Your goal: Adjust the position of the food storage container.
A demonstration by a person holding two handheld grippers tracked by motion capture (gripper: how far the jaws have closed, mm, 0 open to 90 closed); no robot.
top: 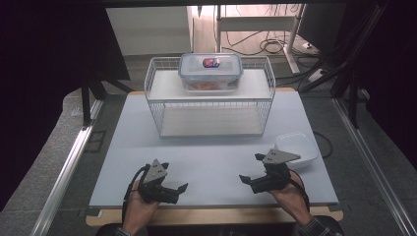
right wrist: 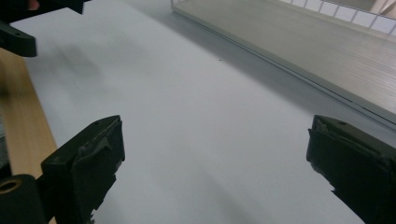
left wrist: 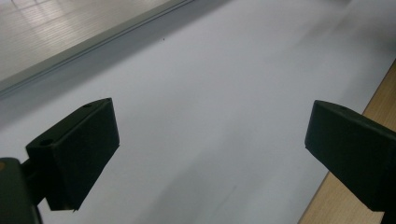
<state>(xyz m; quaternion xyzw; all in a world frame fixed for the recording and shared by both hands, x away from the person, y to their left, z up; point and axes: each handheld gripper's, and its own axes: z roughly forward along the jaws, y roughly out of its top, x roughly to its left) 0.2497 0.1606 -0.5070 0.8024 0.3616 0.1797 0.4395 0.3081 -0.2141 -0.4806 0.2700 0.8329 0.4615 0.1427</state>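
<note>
We hold left gripper [top: 173,183] and right gripper [top: 252,169] low over near edge of white table [top: 211,162], both jaws spread wide, nothing between. White dish [top: 297,147] just beside right gripper. Farther back: wire rack [top: 211,98], lidded container [top: 210,72] on top shelf.

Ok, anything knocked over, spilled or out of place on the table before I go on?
Nothing stands out. The lidded box sits level on the wire rack, the white dish lies flat by the right claw, and both claws hang open over bare table.
</note>
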